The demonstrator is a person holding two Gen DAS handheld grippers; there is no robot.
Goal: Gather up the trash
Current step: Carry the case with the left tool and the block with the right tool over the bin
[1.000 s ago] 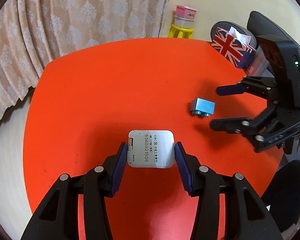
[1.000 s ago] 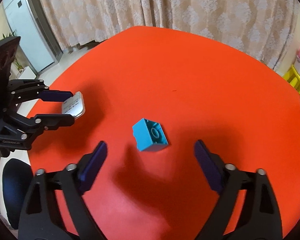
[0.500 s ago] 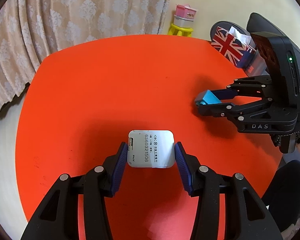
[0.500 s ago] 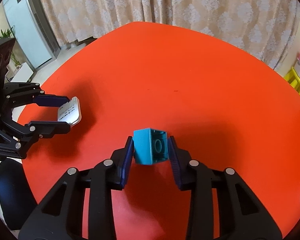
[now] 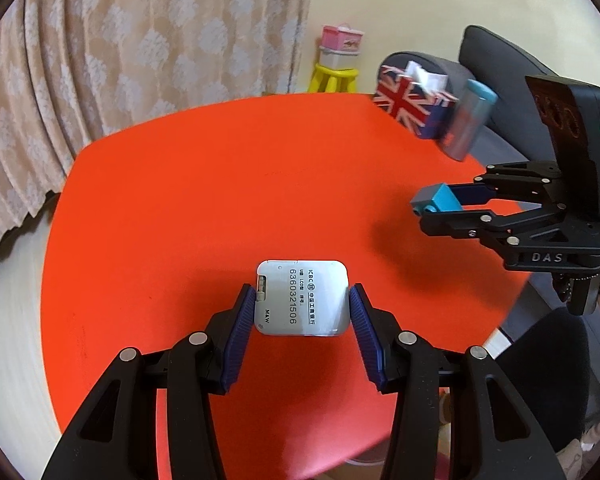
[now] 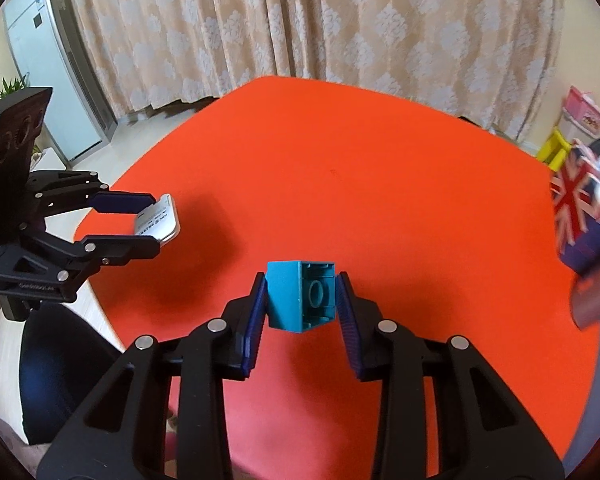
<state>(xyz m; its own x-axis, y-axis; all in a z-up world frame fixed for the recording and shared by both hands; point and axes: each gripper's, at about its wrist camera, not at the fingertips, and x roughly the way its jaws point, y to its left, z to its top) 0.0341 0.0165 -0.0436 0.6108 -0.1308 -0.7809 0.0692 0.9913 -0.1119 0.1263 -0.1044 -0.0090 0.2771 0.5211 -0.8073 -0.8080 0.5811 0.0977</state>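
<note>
- Left wrist view: your left gripper (image 5: 302,312) is clamping a flat silver card device (image 5: 302,298) between its blue pads (image 5: 238,336); the jaws are standing narrowly apart, closed on the device's two side edges.
- The device is showing printed digits face up and is hanging above the red table (image 5: 204,184), near the table's close edge.
- Your right gripper (image 5: 436,206) is showing at the right of this view, pinching a blue toy brick (image 5: 438,199) at its tips, above the table's right edge.
- A Union Jack tissue box (image 5: 410,100) is sitting at the far right corner; a blurred grey-blue cylinder (image 5: 470,120) is appearing just beside it. A yellow stool (image 5: 334,76) with a pink box is standing by the curtain (image 5: 140,48).
- Right wrist view: your right gripper (image 6: 302,300) is squeezing the blue toy brick (image 6: 302,298) between both pads, jaws closed to the brick's width, hollow underside facing the camera, brick lifted off the red table (image 6: 360,184).
- Your left gripper (image 6: 152,222) is appearing at the left, gripping the silver card device (image 6: 158,220) over the table's left edge.
- The tissue box (image 6: 580,216) is blurring at the right margin.
</note>
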